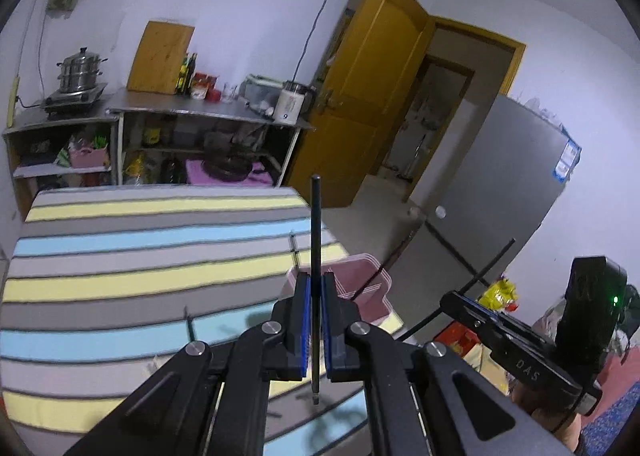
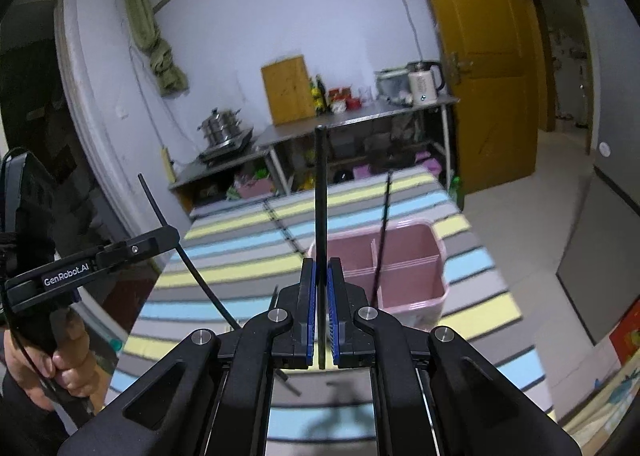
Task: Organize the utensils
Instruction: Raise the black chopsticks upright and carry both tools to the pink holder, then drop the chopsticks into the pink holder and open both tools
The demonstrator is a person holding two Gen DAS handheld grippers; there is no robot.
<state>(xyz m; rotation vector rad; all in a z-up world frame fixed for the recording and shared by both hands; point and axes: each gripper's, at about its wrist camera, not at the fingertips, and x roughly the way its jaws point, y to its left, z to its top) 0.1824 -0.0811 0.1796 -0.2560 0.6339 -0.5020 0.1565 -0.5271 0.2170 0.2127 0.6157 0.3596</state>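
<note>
White walls go around a small room with a yellow door [image 1: 362, 87] standing open and a grey fridge [image 1: 508, 175] beside the doorway. Against the far wall stands a long metal worktop [image 1: 208, 107] with a wooden board, bottles, a white kettle [image 1: 289, 105] and a steel pot [image 1: 80, 71] on a cooker. Close by is a big flat surface under a striped cloth [image 1: 140, 256] in yellow, blue and grey.

On the cloth's right side sits a pink box [image 2: 412, 268] with walls inside that split it into parts. One dark chopstick [image 2: 382, 236] leans up out of it. More thin dark sticks lie flat on the stripes.

The left claw [image 1: 316, 320] is pressed together, pinching a black chopstick [image 1: 315, 248] that points straight up between its blue pads. It is above the cloth, just left of the pink box.

The right claw [image 2: 321, 312] is pinching another black chopstick [image 2: 321, 191] the same way, just in front of the box.

A hand [image 2: 60, 376] grips the left tool's handle. White letters on that tool say "GenRobot.AI". The right tool's side reads "DAS".
</note>
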